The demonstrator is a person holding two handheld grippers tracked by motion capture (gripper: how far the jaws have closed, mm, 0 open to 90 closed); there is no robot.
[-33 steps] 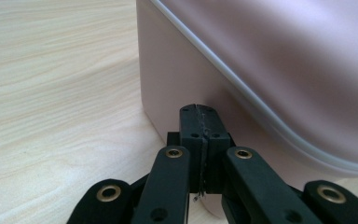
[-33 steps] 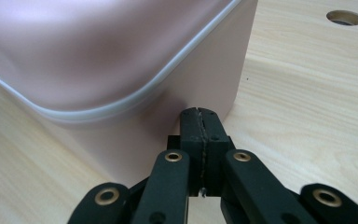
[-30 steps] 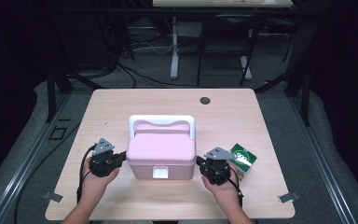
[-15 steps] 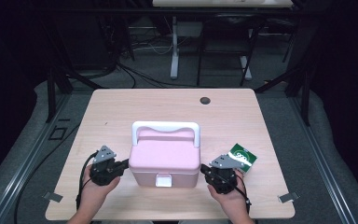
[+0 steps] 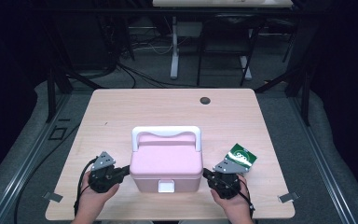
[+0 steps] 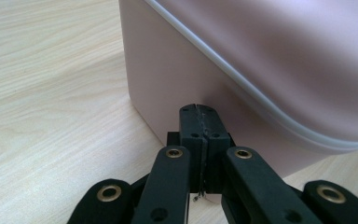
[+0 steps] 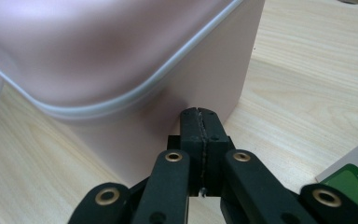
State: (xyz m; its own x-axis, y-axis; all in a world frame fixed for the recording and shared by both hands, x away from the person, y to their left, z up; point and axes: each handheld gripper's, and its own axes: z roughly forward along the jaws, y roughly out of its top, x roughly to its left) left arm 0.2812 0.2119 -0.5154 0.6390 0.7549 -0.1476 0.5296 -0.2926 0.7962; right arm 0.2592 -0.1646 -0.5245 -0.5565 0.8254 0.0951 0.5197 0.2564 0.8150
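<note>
We press 2 closed grippers, left gripper [image 5: 121,171] and right gripper [image 5: 208,174], against the pink box [image 5: 166,163] sides near the surface's near edge; next, slide it.

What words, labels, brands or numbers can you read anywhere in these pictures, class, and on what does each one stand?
Green packet: white marks on its face, too small and blurred to read.
Pink box: no writing; its white front latch is blank.
Left gripper and right gripper, both shut against the box's sides: no writing.
So no text can be read.
</note>
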